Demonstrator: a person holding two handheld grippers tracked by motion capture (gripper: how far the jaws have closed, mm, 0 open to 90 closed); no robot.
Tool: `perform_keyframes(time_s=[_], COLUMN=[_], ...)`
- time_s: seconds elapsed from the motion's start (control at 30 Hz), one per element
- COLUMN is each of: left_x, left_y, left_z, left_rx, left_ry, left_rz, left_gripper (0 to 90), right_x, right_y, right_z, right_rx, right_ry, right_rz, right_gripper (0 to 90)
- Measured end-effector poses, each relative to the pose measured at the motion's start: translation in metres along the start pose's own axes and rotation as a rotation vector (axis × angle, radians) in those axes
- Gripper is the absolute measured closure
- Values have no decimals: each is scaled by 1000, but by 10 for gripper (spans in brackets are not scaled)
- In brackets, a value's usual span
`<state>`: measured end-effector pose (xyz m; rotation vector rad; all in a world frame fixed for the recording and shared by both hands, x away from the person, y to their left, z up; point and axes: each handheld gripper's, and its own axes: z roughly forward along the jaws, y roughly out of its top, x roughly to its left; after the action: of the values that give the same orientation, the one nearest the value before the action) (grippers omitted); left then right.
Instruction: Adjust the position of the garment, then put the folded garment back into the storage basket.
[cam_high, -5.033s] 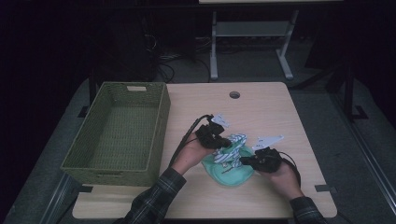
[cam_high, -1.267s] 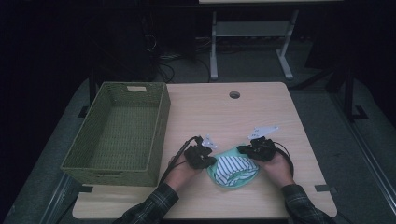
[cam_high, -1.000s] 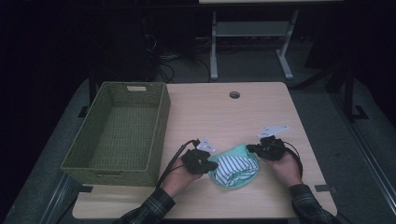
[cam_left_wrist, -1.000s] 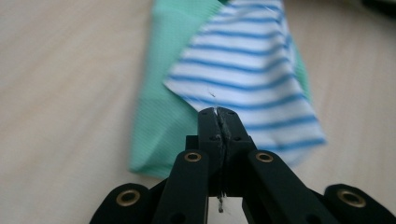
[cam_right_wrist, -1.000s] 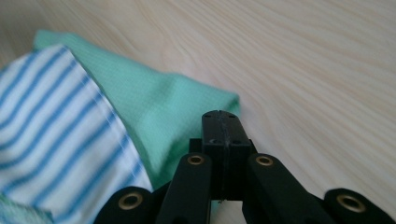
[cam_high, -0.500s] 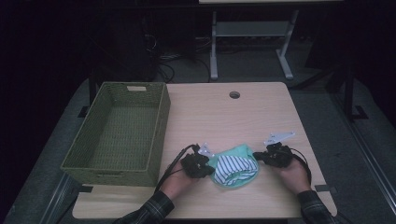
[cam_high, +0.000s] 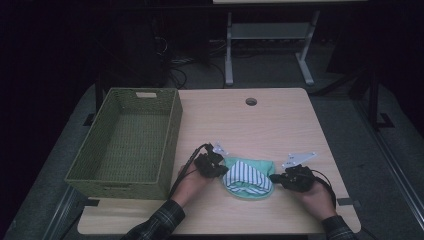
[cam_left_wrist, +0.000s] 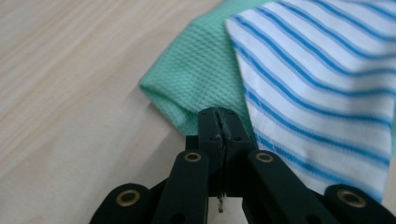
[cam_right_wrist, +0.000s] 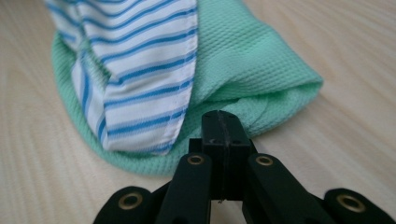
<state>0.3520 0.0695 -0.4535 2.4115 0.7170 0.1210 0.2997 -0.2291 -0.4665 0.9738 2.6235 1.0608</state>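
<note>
On the worktop (cam_high: 280, 125), the folded green cloth (cam_high: 248, 178) lies between left tongs (cam_high: 220, 170) and right tongs (cam_high: 275, 177), both pressed together empty at its edges, bare wood beyond, basket (cam_high: 125, 140) left.

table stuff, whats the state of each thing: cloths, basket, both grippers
green cloth: folded, lying flat on the table
striped cloth: lying on top of the green cloth
basket: upright, empty, at the table's left edge
left gripper: jaws shut, tip at the green cloth's left end; whether it pinches cloth cannot be told
right gripper: jaws shut, tip at the cloth's right end, nothing seen between the jaws
</note>
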Motion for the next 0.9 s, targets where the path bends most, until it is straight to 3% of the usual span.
perform_keyframes(time_s=[0.23, 0.37, 0.5, 0.67, 0.9], left_x=[14, 18, 11, -3, -24], left_y=[11, 14, 10, -3, -20], left_z=[4, 4, -10, -26, -43], left_rx=[-19, -38, -65, -67, -69], left_ry=[-6, -7, -25, -54, -94], left_rz=[-15, -28, -44, -11, 12], left_gripper=[891, 892, 890, 890, 889], right_x=[12, 13, 3, -15, -30], right_y=[-4, -3, 2, 12, 20], right_z=[0, -5, -12, -12, -2], right_rx=[2, -20, -58, -88, -89], right_ry=[36, 24, -1, -38, -53], right_rz=[-17, -21, -4, 13, 35], right_gripper=[900, 900, 900, 900, 900])
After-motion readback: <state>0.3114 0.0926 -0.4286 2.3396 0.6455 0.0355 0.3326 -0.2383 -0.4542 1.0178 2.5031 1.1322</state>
